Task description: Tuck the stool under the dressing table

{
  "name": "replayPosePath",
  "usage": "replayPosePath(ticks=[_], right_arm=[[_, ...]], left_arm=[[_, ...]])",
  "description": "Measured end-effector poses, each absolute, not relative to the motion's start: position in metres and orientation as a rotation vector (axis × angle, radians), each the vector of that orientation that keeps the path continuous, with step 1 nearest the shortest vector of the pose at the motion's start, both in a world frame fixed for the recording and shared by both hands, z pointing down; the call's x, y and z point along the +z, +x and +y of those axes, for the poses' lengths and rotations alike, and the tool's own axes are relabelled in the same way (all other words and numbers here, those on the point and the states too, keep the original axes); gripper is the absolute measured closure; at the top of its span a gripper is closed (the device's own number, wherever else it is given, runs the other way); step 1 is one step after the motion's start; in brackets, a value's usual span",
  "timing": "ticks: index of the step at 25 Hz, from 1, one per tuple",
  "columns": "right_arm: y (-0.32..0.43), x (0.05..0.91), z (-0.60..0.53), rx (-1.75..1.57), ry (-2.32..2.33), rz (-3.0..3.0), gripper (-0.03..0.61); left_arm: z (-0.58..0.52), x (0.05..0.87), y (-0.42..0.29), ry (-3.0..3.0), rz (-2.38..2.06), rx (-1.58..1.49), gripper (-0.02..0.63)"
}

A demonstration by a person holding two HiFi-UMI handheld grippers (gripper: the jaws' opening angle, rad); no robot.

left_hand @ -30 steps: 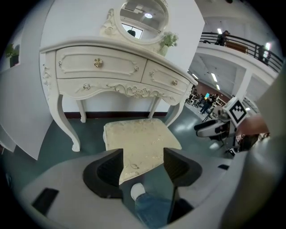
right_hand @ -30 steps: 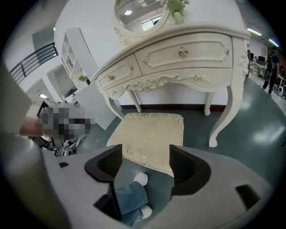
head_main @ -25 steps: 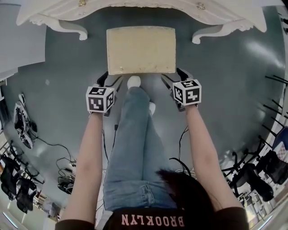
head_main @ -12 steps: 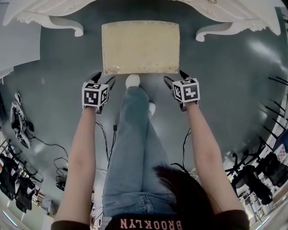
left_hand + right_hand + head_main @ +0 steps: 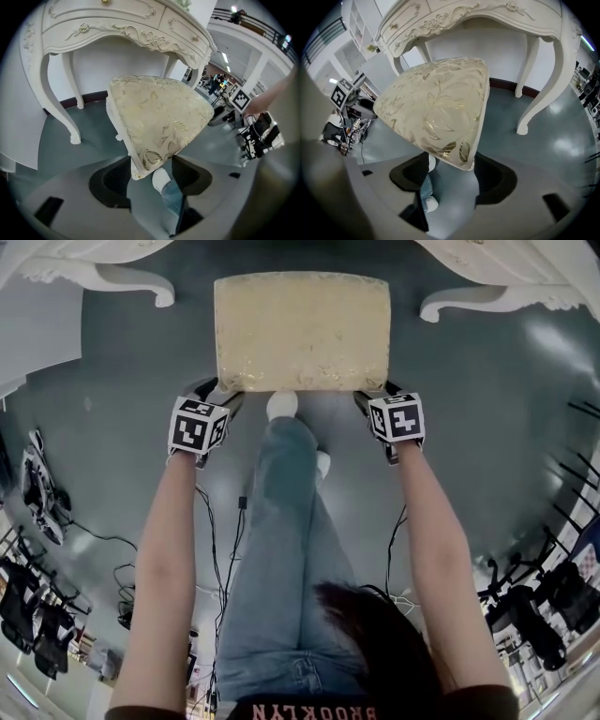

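The stool (image 5: 300, 329) has a cream and gold cushion and stands on the grey floor just in front of the white dressing table (image 5: 122, 279). My left gripper (image 5: 214, 392) is open, with the stool's near left corner (image 5: 140, 161) between its jaws. My right gripper (image 5: 375, 395) is open too, and the near right corner (image 5: 461, 157) sits between its jaws. In the left gripper view (image 5: 151, 171) a gap shows beside the corner. In the right gripper view (image 5: 452, 176) the jaws also stand wider than the corner. The table's carved front (image 5: 117, 23) and curved legs (image 5: 534, 79) rise behind the stool.
The person's jeans leg and white shoe (image 5: 281, 406) are right behind the stool's near edge. Cables (image 5: 225, 540) trail over the floor. Bags and gear (image 5: 42, 493) lie at the left, and black equipment (image 5: 534, 601) stands at the right.
Both grippers have moved forward from just short of the stool to its near corners, which now lie between the jaws. The stool has not clearly shifted relative to the table.
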State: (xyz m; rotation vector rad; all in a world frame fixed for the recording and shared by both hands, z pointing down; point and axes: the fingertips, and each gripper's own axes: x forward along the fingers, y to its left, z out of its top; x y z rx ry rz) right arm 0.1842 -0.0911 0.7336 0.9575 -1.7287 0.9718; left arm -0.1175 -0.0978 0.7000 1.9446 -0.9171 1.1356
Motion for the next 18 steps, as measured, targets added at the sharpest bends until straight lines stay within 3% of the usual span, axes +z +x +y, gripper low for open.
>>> replayPosePath(ticks=[18], right_arm=[[0.1791,0.7336,-0.0954,0.977,0.982,-1.738,0.307]], left_arm=[[-0.1069,0.7032,-0.1231,2.014,-0.902,1.171,0.364]])
